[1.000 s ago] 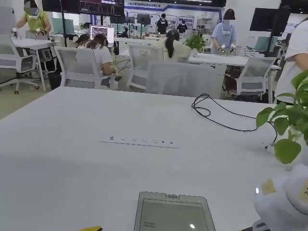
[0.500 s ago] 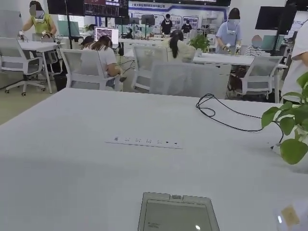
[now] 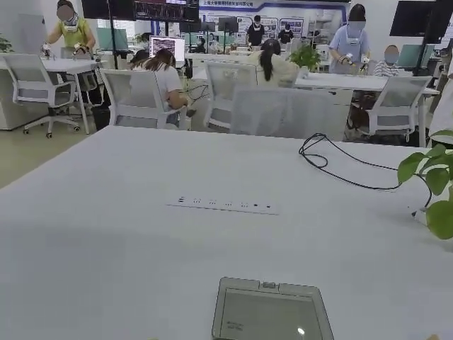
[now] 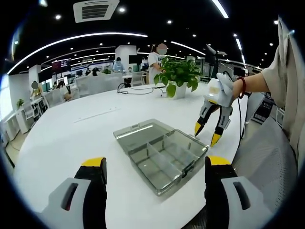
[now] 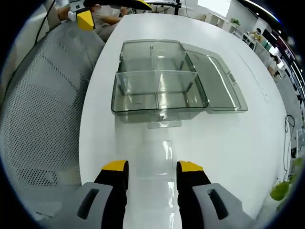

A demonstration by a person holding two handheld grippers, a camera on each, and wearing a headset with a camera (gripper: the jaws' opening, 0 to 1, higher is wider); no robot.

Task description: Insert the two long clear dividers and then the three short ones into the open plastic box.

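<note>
White workbench (image 4: 71, 138) bears one open plastic box (image 4: 167, 183); left claw (image 4: 156, 162) and right claw (image 5: 152, 166) both gape empty.

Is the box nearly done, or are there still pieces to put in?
Partway. Done: the open box has some dividers already standing in it; how many is hard to tell. In hand: nothing, since the left gripper and right gripper are both open. Left: clear pieces lie in front of the box, by the right gripper, not yet in.
</note>
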